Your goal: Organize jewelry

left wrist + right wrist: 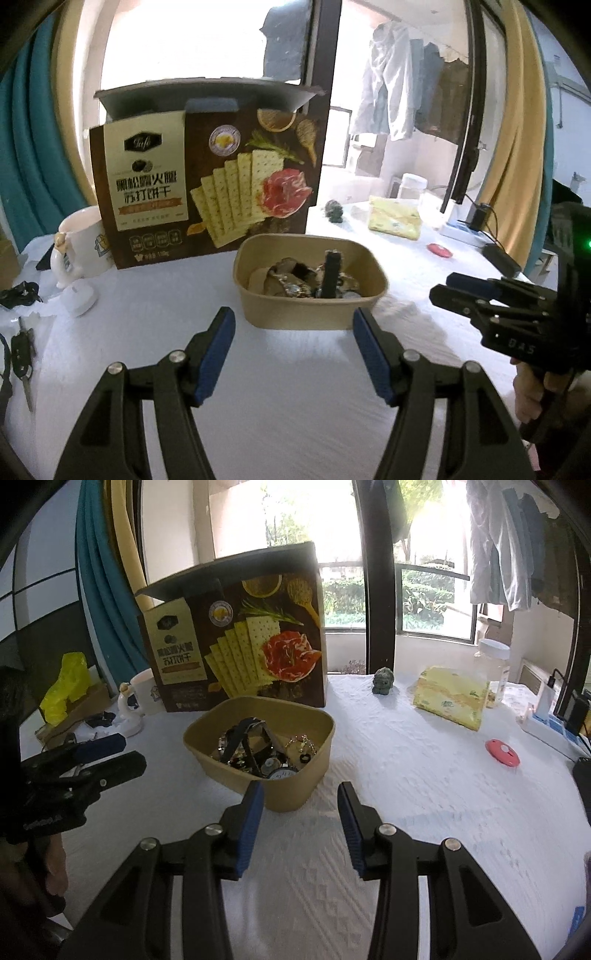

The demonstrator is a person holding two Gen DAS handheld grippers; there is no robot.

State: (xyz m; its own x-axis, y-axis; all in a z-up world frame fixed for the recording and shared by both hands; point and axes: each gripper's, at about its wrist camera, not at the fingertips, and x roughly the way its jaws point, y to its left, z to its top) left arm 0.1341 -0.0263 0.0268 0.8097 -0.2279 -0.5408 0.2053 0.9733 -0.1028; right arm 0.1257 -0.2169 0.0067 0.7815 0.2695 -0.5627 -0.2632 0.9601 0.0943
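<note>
A desk (424, 775) under a white textured cloth fills the lower half of both views. At its back, upper left of centre, stands a large brown cracker box (236, 635) with its top flap raised. Just in front of the box sits a tan paper bowl (288, 794), and the jewelry (258, 749) is all heaped inside it: a tangle of dark straps, a chain and a watch face near the front wall. In my judgement the sorting has scarcely begun, as no piece lies outside the bowl on the cloth and nothing is laid out in groups; every piece is left to lift out and arrange.

To the right of the bowl, well apart, lie a yellow tissue pack (450, 698), a clear jar (493, 664), a small grey-green figurine (384, 681) and a red disc (502, 752). A white mug (83, 240) stands left of the box, with keys (22, 354) at the far left edge.

The left hand-held gripper (293, 325) hangs just short of the bowl's near wall, its blue pads spread wide and empty. The right hand-held gripper (300, 799) stands at the bowl's near right corner, its jaws narrower, partly apart, with nothing between them.
</note>
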